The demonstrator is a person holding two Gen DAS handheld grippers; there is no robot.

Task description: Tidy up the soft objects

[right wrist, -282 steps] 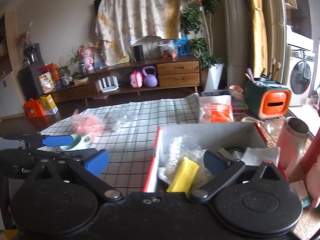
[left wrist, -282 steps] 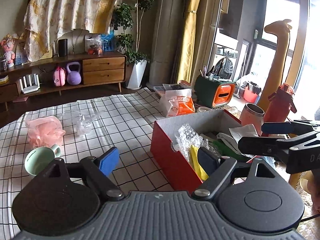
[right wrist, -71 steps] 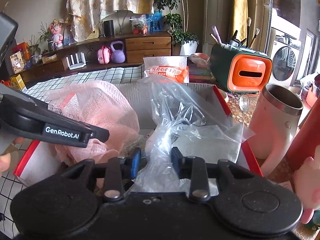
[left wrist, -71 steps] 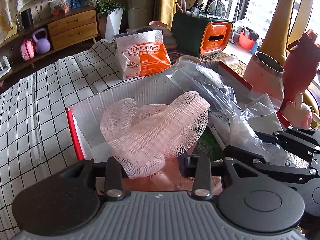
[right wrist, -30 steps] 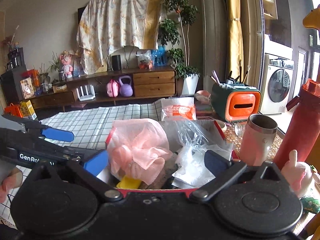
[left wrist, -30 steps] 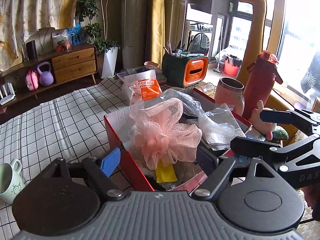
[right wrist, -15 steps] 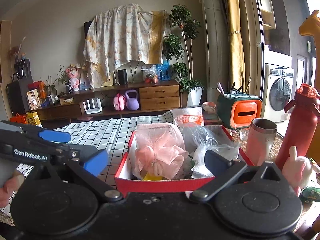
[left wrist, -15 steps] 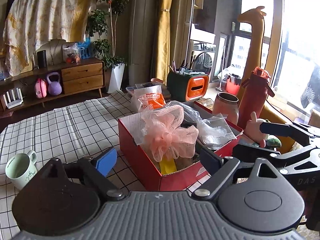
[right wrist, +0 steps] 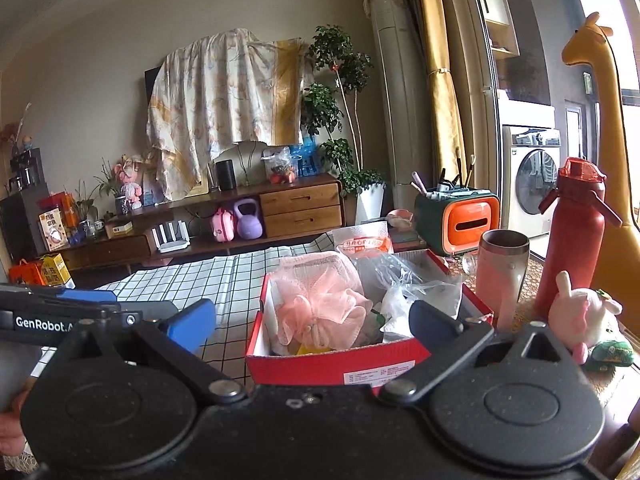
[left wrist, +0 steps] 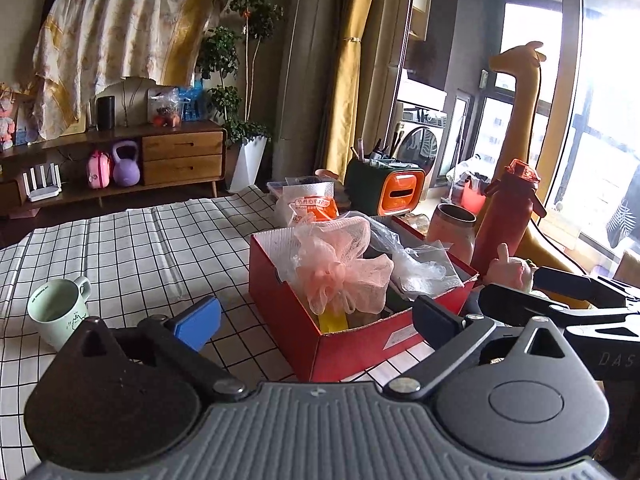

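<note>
A red cardboard box [left wrist: 352,344] stands on the checked tablecloth and also shows in the right wrist view [right wrist: 360,364]. In it lie a pink mesh bath pouf [left wrist: 340,268] [right wrist: 320,300], a crumpled clear plastic bag [left wrist: 412,260] [right wrist: 404,284] and a yellow item [left wrist: 334,322]. My left gripper [left wrist: 316,316] is open and empty, held back from the box's near corner. My right gripper [right wrist: 312,320] is open and empty, held back in front of the box. Each gripper's arm shows at the side of the other's view.
A pale green mug [left wrist: 60,312] stands on the cloth at the left. Right of the box are a pink steel tumbler [right wrist: 502,276], a red bottle [right wrist: 568,232] and a pink plush rabbit [right wrist: 580,316]. An orange snack bag [left wrist: 312,208] and a green-orange organizer [left wrist: 386,192] stand behind.
Both grippers let go of the pouf and the plastic bag in the box, opened, and have drawn back and up away from the box.
</note>
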